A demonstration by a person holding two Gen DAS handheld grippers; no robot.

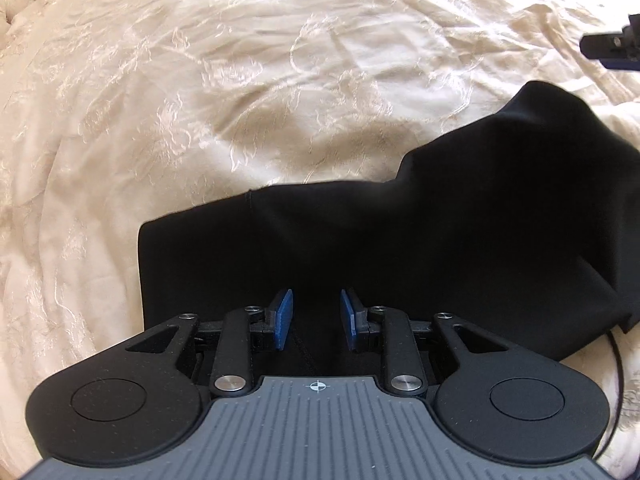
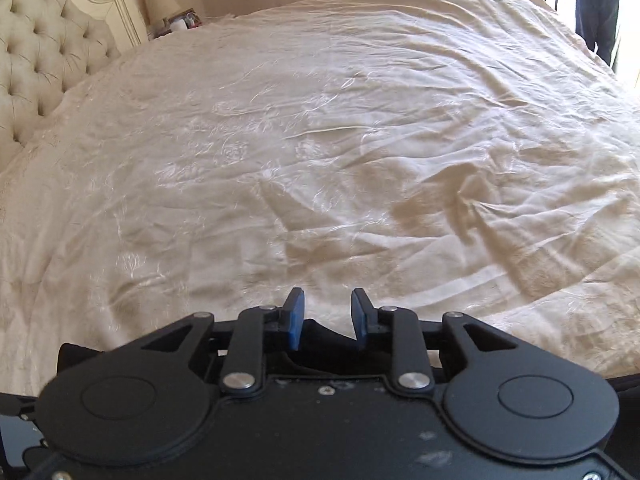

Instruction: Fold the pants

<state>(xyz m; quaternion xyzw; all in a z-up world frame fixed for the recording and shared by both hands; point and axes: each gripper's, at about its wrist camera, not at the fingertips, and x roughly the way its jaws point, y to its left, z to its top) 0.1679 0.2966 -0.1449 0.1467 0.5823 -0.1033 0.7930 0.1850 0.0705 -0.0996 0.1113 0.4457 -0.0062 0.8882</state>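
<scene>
From the left wrist view the black pants lay spread in a rumpled band across the cream bedspread, bunching higher toward the right, where a bit of the other black device poked in at the edge. The right wrist view showed almost none of that: only a dark fold of the pants low between its blue pads, and beyond it the wide wrinkled bedspread.

The left tool pointed steeply down over the near edge of the pants, its blue pads standing apart with black cloth beneath them; I could not tell whether they touched it. The right tool also had its pads apart, not pressing on the cloth.

Up at the far end stood a tufted cream headboard, a lamp on a bedside stand beside it, and a person's dark legs by the bright window corner.
</scene>
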